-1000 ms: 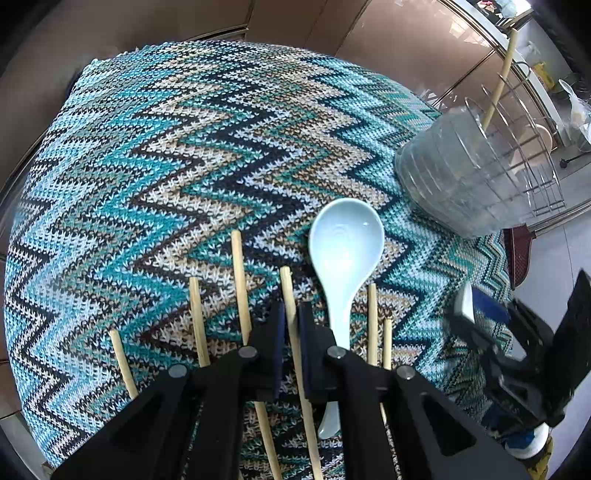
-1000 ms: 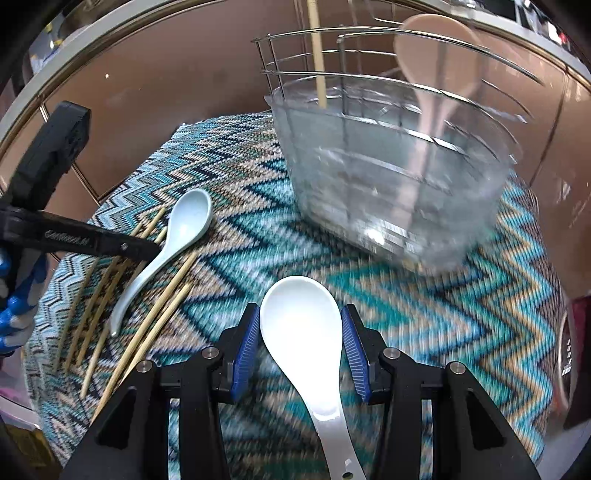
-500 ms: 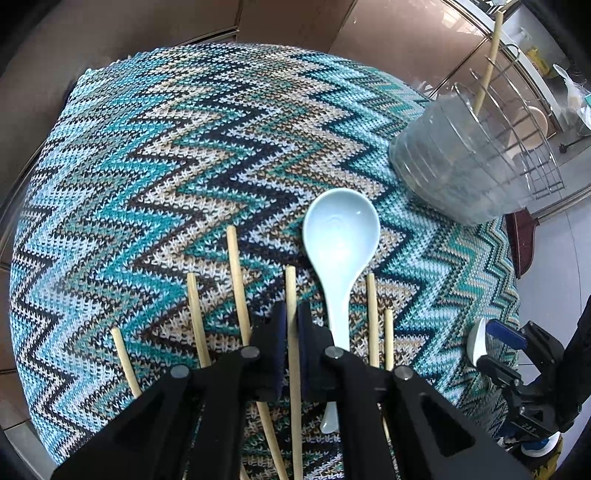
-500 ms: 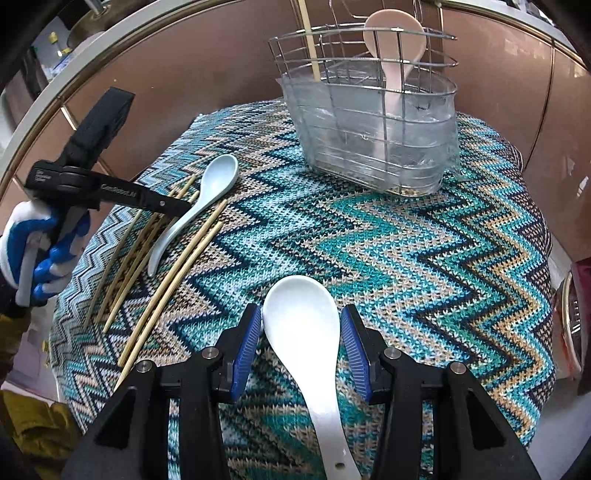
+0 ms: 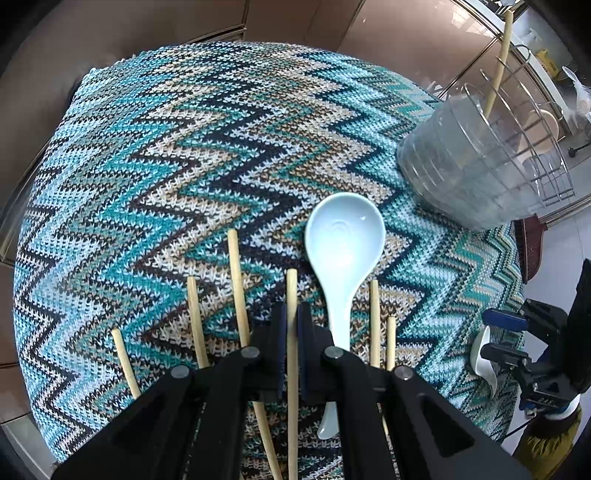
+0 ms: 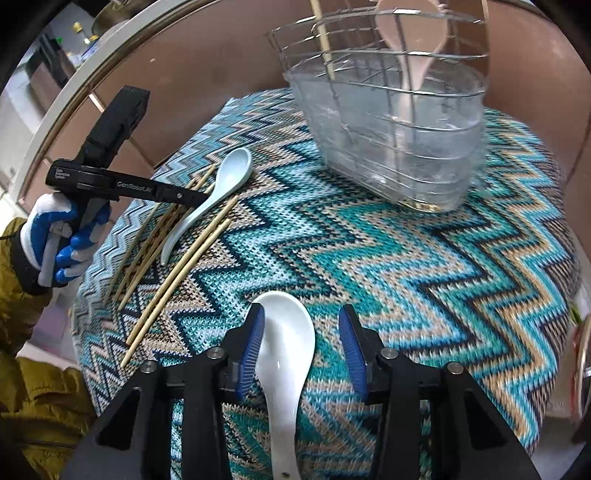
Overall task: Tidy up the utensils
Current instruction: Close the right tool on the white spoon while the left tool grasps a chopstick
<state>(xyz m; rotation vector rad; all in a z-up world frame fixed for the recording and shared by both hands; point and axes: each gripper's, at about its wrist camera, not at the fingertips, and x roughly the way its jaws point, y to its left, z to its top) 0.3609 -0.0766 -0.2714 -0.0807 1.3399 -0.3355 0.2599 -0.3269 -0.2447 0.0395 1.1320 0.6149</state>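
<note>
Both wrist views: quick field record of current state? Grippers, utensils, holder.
left gripper: closed on one chopstick
right gripper: open, jaws either side of white spoon
white spoon: touches the left blue pad only
light blue spoon: flat on cloth among loose chopsticks
loose chopsticks: flat on cloth
wire holder: upright, holds one chopstick and a pink spoon
surface: zigzag knit cloth

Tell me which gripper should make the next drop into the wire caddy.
Left, probably. The left gripper looks shut on a chopstick, while the right gripper is open around the white spoon, gripping nothing.
</note>
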